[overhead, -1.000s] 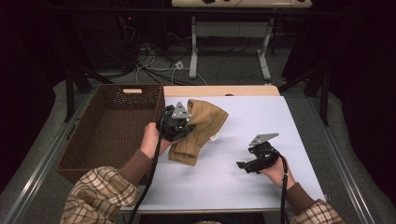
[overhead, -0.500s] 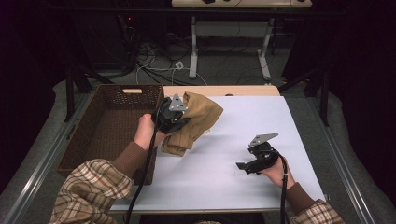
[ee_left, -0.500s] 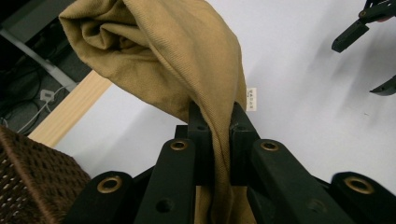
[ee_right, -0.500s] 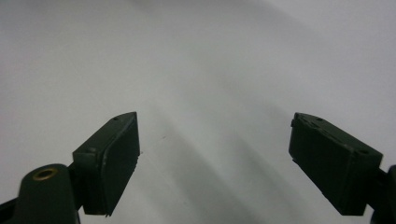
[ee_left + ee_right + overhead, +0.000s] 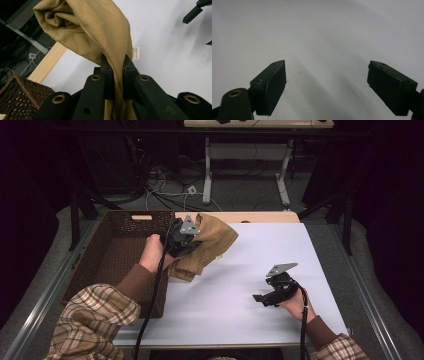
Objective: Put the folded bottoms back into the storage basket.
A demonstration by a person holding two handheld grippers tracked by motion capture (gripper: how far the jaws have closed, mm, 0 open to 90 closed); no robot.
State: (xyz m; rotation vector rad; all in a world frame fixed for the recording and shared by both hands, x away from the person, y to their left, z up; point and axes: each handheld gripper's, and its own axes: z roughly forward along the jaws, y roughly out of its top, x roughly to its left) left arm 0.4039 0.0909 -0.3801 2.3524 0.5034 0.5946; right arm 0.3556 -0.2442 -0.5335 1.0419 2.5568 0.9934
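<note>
Cloth (image 5: 100, 32), pinched between left gripper (image 5: 116, 65) fingers (image 5: 107, 72)

Plaid sleeves with brown cuffs; black grippers with brass-ringed screws, grey plates, black cables.

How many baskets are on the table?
1. The brown wicker basket stands at the table's left edge, beside the tan cloth held up by the left gripper. Nothing suggests another one hidden.
</note>
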